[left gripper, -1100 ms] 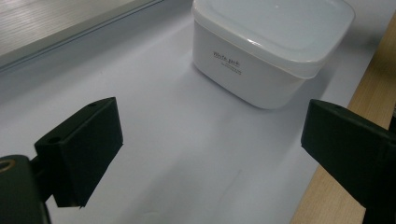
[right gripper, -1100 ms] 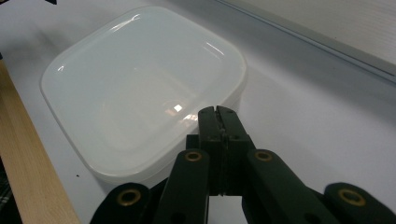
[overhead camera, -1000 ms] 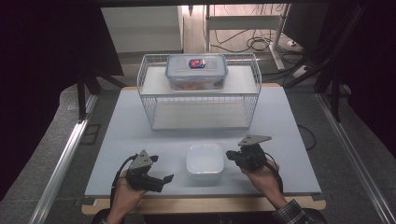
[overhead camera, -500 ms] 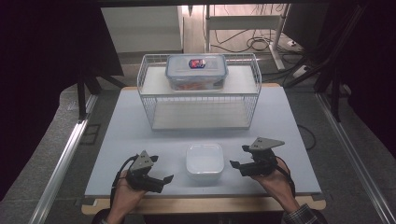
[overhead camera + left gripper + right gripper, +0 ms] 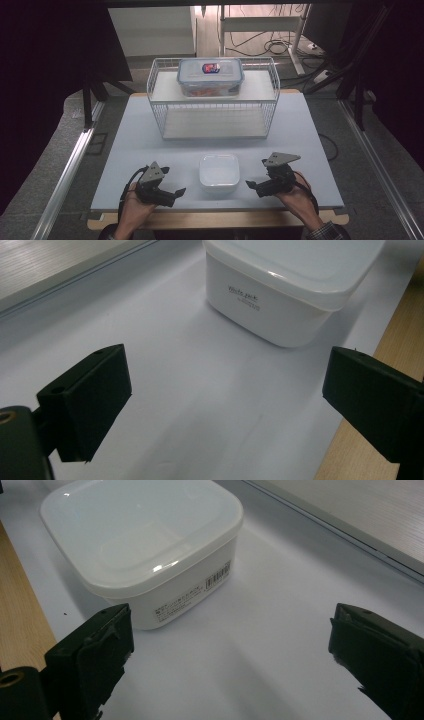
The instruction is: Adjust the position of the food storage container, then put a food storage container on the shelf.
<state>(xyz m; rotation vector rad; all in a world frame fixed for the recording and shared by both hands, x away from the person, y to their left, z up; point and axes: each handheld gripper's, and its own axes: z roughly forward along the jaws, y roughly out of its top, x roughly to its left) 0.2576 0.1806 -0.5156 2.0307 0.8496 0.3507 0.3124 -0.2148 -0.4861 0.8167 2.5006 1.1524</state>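
Grippers sit at the near edge of the table (image 5: 125,150), one in each of my hands. My left gripper (image 5: 172,191) rests to the left of the white box (image 5: 218,172), jaws spread wide with nothing between them; in the left gripper view only bare table lies between the jaws (image 5: 225,405), and the box (image 5: 280,295) stands ahead, apart from them. My right gripper (image 5: 254,186) is on the other side of the box, close to it but not touching. Its jaws have just been opening and now stand wide, released, with nothing in them; in the right gripper view (image 5: 230,650) the box (image 5: 145,540) lies ahead toward the left jaw, lid on, a barcode label on its side.

Beyond the box, toward the far side of the table, stands a wire rack (image 5: 215,107). On its top shelf sits a clear tub (image 5: 210,76) with a blue-rimmed lid.
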